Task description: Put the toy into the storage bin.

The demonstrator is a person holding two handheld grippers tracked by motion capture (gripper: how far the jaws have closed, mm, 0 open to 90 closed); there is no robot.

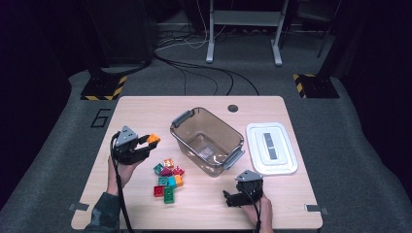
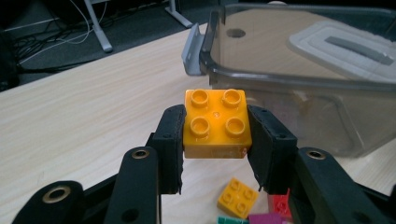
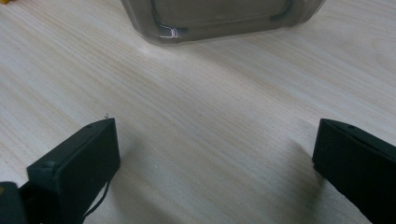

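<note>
My left gripper (image 2: 215,140) is shut on an orange four-stud brick (image 2: 216,122), held above the table with its studs up. From above, the same orange brick (image 1: 153,138) sits at the tip of the left gripper (image 1: 148,141), left of the clear brown bin (image 1: 207,141). Several loose bricks (image 1: 168,179) in orange, red, green, teal and magenta lie on the table below that gripper. My right gripper (image 1: 232,198) rests low near the table's front edge, and its jaws stand wide apart in the right gripper view (image 3: 215,154) with bare wood between them.
A white lid (image 1: 271,148) with a grey handle lies flat to the right of the bin. The bin's grey latch (image 2: 192,50) faces the left gripper. The wooden table (image 1: 145,111) has a dark round hole (image 1: 233,108) near its far edge.
</note>
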